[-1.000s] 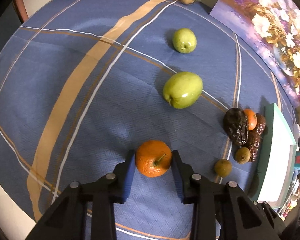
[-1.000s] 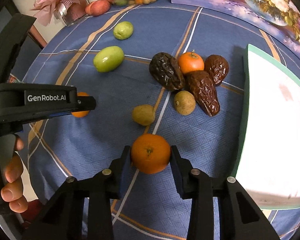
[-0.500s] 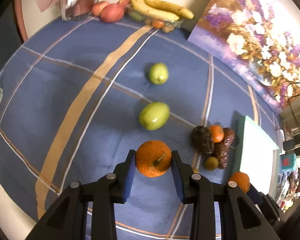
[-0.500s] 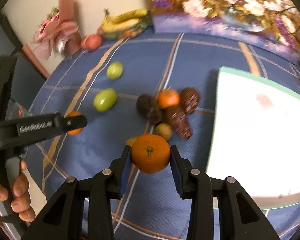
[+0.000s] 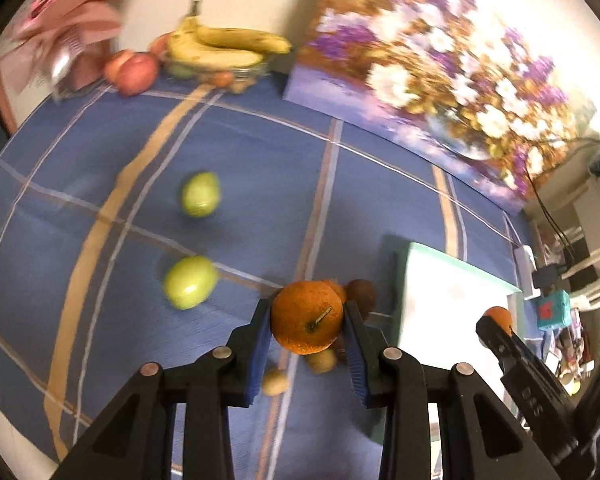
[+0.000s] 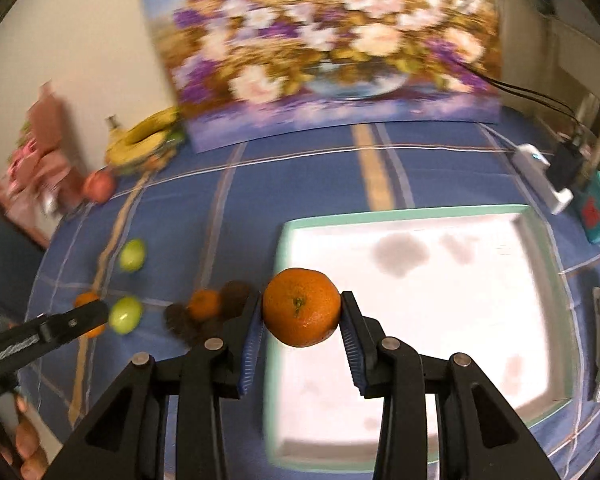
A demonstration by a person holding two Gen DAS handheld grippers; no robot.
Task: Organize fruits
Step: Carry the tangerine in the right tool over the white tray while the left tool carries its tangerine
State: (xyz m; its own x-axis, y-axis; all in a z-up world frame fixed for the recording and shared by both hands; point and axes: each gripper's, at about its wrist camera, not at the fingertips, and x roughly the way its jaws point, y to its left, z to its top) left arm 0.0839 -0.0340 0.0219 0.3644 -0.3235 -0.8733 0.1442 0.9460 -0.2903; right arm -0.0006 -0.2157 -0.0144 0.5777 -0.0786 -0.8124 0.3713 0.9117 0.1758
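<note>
Above the blue checked tabletop, both jaws are clamping round orange tangerines: left gripper holding its tangerine, right gripper holding its tangerine over the white green-rimmed tray at twelve o'clock; lowering gently before releasing seems wise.

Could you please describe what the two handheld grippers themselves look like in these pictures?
Both are matte black plastic with angular, open-framed fingers, silver round pins at the joints and ribbed blue pads. The left gripper and right gripper look alike. White lettering runs along the side of each body, too blurred to read. No cables or sleeves show.
</note>
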